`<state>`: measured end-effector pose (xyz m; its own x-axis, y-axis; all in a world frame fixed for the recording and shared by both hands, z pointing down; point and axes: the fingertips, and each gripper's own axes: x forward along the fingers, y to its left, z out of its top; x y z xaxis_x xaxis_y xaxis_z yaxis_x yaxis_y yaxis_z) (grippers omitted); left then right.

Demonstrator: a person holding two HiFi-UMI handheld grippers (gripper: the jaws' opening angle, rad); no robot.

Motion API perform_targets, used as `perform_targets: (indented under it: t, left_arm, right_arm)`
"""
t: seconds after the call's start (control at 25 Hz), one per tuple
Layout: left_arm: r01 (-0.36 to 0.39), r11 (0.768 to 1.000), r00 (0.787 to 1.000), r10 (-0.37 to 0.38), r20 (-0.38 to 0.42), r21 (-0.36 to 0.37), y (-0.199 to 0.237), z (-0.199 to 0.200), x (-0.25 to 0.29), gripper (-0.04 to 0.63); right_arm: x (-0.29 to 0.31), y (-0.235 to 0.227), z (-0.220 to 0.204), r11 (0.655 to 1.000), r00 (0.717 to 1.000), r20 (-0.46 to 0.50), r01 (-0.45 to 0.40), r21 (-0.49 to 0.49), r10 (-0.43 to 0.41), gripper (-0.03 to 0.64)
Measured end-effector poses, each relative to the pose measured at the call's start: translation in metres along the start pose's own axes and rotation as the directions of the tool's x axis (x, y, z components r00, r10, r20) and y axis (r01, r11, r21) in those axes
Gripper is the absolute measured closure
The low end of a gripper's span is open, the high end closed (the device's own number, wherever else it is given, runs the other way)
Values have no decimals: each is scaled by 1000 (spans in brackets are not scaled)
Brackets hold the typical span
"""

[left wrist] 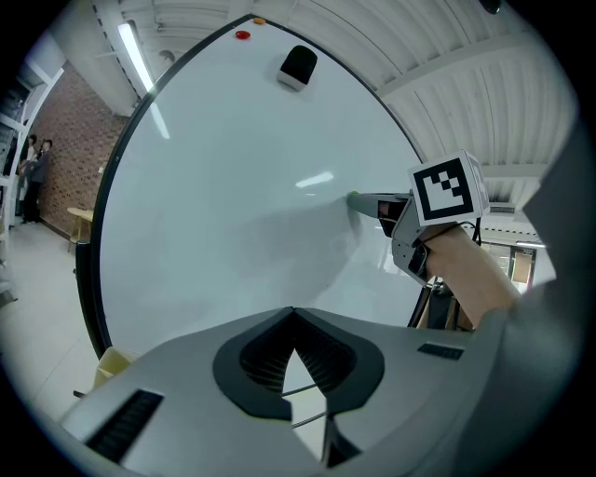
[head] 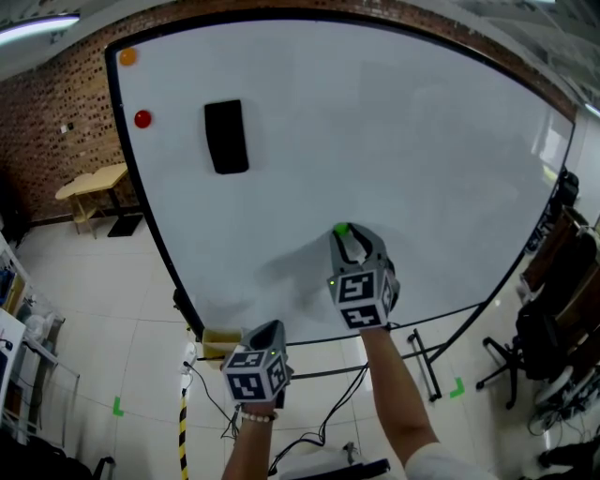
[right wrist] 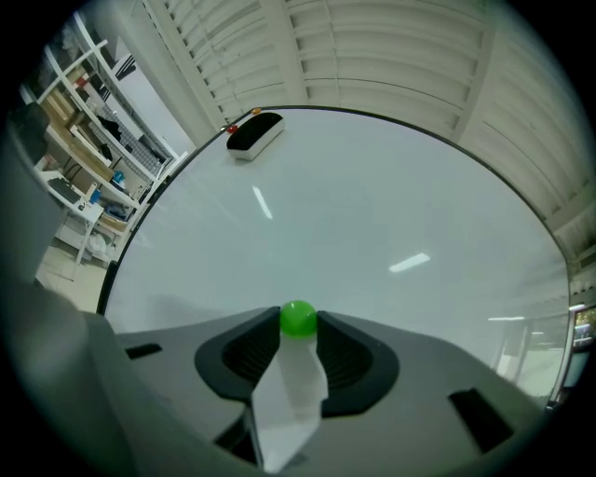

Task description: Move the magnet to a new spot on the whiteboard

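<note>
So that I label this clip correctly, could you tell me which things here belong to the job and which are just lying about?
Job: green magnet, whiteboard, right gripper with its jaws on the magnet.
Lying about: eraser, red magnet, orange magnet, wooden table.

A brick wall backs a pale wooden table; green tape marks dot the white tiled floor; a tube light glows.

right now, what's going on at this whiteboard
A person works at the whiteboard with a gripper in each hand. The right gripper has its jaws closed on a green magnet at the board's lower middle. The left gripper hangs back below, shut and empty. A black eraser and a red magnet sit upper left.
</note>
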<state>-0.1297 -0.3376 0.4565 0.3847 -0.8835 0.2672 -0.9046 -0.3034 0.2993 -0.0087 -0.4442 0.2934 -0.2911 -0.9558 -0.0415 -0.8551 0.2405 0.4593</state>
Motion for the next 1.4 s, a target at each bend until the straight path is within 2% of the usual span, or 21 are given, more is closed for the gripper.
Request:
perform_targets:
  t: [0.24, 0.6, 0.88, 1.08, 1.4]
  left_arm:
    - [0, 1000, 1000, 0, 3, -4, 4, -1, -4, 600]
    - [18, 1000, 1000, -18, -7, 4, -5, -4, -4, 600]
    - [55, 998, 998, -55, -20, 17, -18, -10, -1, 600]
    - [84, 996, 996, -83, -33, 29, -33, -12, 9, 600]
    - [108, 993, 994, -107, -26, 45, -52, -13, 21, 600]
  right_arm:
    - [1, 2, 2, 1000, 1000, -6, -2, -22, 2, 488]
    - [-24, -13, 9, 999, 1000, 19, -3, 33, 2, 488]
    - [-74, -46, 1, 971, 997, 56, -62, 230, 51, 487]
    - [-112, -69, -42, 944, 999, 8, -39, 329, 38, 486]
    - [-152, -65, -150, 892, 985, -166, 34, 450, 46, 486]
